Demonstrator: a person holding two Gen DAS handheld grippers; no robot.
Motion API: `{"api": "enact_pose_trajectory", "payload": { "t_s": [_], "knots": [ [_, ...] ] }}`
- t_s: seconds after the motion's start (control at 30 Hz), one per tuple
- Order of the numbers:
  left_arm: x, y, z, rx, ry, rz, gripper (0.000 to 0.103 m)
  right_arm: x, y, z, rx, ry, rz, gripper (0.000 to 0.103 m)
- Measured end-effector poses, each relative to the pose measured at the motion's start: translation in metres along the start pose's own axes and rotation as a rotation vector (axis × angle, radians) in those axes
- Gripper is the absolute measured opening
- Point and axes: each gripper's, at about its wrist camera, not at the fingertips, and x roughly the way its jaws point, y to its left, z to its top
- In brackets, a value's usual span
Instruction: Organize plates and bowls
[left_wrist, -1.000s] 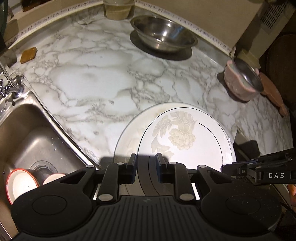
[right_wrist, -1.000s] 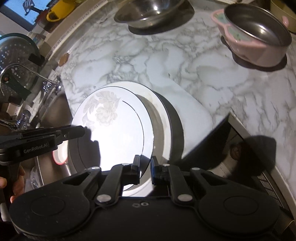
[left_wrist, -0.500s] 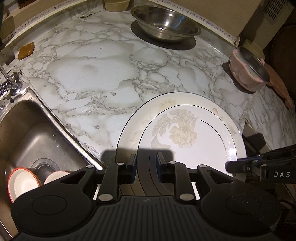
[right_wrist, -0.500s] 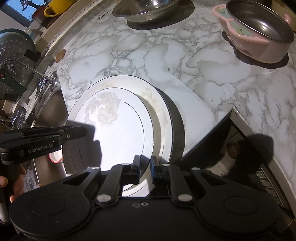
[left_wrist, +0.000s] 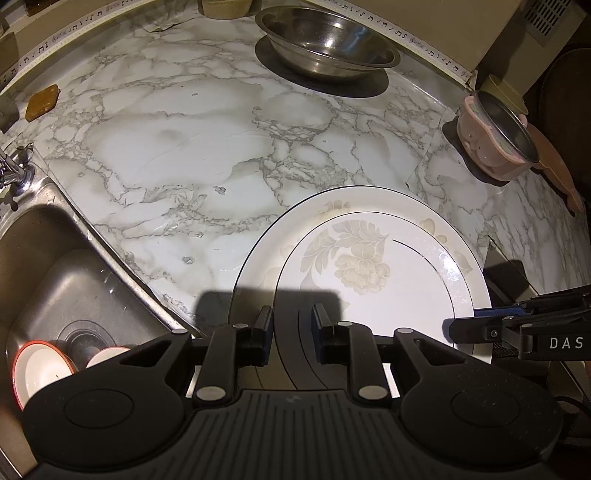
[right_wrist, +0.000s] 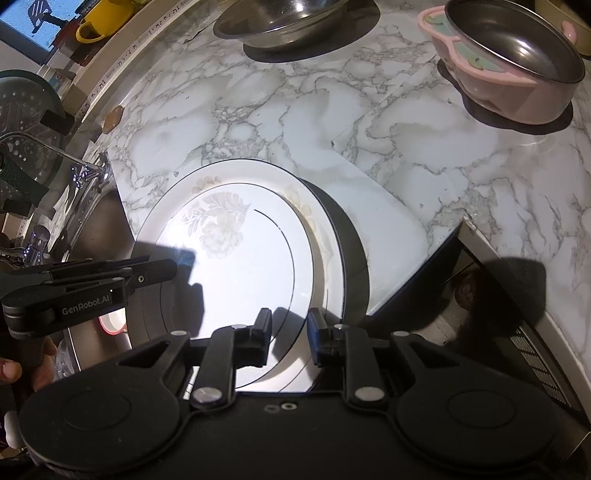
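Straddling the floral plate (right_wrist: 236, 258) rim, right gripper (right_wrist: 290, 325) just loosened, left gripper (left_wrist: 290, 325) clamped opposite.

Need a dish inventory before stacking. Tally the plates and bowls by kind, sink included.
Floral plates: 1
Steel bowls: 1
Pink steel-lined bowls: 1
Red-rimmed bowls in the sink: 1
Second white dish beside it, partly hidden: 1
Total: 5

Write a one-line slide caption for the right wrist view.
Both grippers at the floral plate on the marble counter, the right gripper just loosening.
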Motion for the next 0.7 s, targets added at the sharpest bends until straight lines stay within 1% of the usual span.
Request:
{"api": "enact_pose_trajectory", "payload": {
  "t_s": [0.27, 0.33, 0.57, 0.7],
  "knots": [
    [0.000, 0.006, -0.003, -0.026, 0.021, -0.041, 0.021, -0.002, 0.003, 0.001, -0.008, 0.010, -0.015, 0.028],
    [-0.002, 0.007, -0.004, -0.017, 0.017, -0.044, 0.021, -0.003, 0.003, 0.001, -0.012, 0.006, -0.021, 0.028],
    [-0.017, 0.005, -0.003, 0.016, -0.013, -0.043, 0.021, -0.018, 0.008, 0.001, -0.055, -0.040, -0.043, 0.036],
    [-0.031, -0.006, -0.001, 0.069, -0.045, -0.049, 0.021, -0.028, 0.011, 0.002, -0.078, -0.075, -0.035, 0.038]
  ]
}}
